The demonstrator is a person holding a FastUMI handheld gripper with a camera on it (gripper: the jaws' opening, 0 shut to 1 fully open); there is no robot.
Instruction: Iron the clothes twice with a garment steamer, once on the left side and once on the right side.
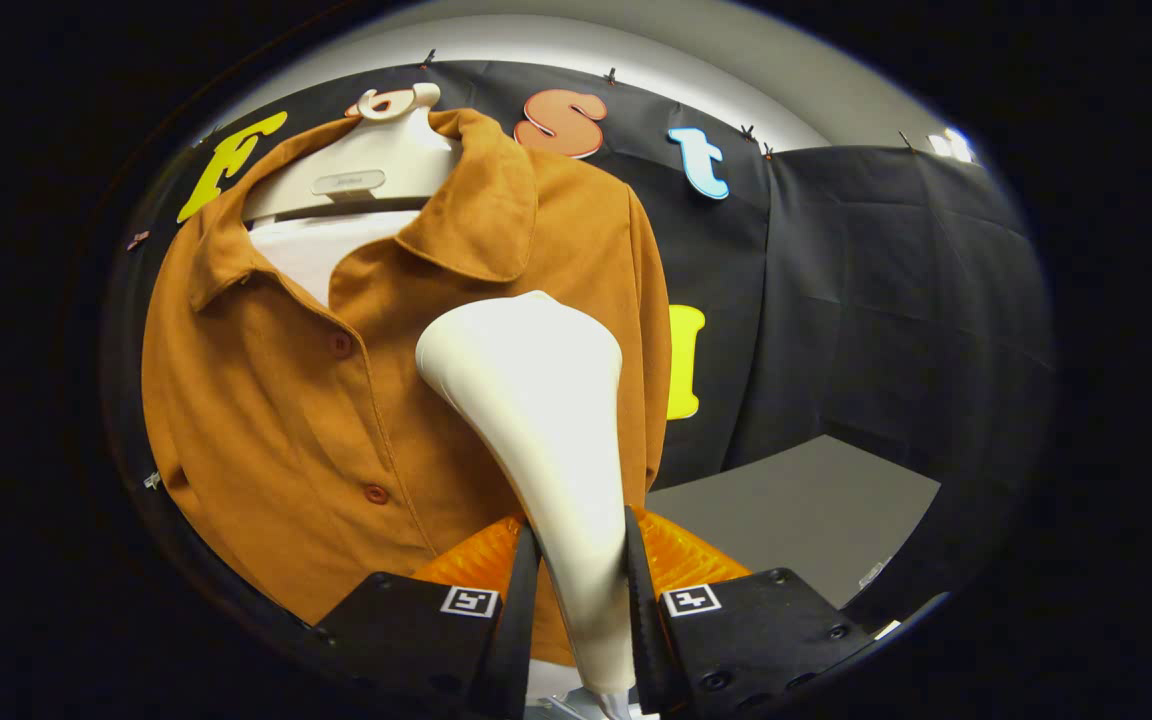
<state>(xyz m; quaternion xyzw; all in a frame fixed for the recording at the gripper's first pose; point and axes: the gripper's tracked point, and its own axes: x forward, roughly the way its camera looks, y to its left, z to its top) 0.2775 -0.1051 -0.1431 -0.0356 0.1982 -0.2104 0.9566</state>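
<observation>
claw point(581, 590): clenched on steamer point(536, 400), both fingers pressing its handle | steamer: rises from between fingers, head against shirt point(336, 400) | shirt: just ahead, buttoned, on hanger point(356, 170) | worktop point(806, 510): beyond, to the right

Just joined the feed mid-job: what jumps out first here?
The white garment steamer, clamped between the tongs by its handle, its head against the orange-brown shirt. The shirt hangs buttoned on a white hanger before the black cloth wall.

The shirt point(316, 400) blocks ahead of the steamer point(536, 400); beside it, open room above the table point(816, 500).
</observation>
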